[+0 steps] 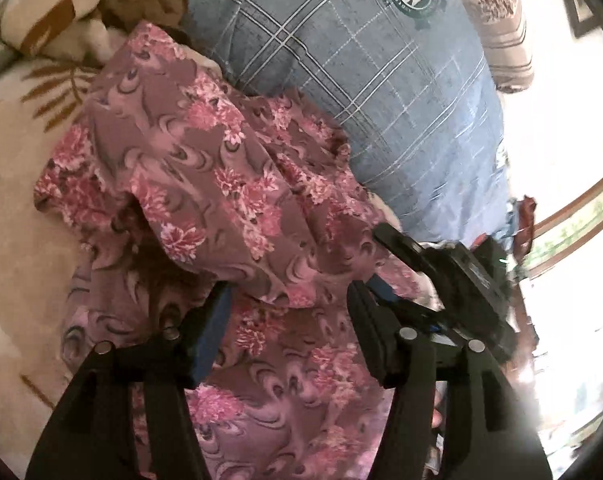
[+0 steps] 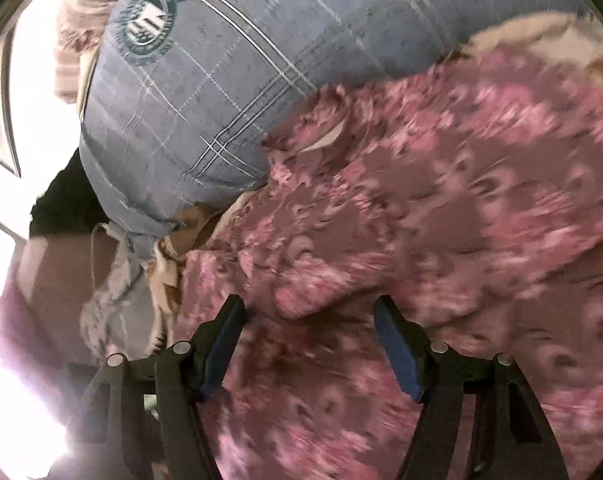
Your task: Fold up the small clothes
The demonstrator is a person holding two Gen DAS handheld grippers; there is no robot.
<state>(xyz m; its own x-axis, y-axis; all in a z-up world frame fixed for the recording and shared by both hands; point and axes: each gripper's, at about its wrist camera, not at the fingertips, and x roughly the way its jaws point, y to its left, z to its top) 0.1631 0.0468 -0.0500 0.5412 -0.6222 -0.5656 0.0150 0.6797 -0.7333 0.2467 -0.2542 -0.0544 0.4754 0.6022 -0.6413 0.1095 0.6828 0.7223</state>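
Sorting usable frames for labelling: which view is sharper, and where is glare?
Left wrist view: floral garment fairly sharp, window glare blowing out the right edge. Right wrist view: the garment smeared by motion blur, plaid pillow clearer, glare at left edge and lower left.

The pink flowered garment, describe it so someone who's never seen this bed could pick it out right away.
Find the big blue plaid pillow with the round green emblem. The pink flowered garment lies crumpled against its lower side, on the cream leaf-print bedding. It is the only mauve cloth covered in pink blossoms.
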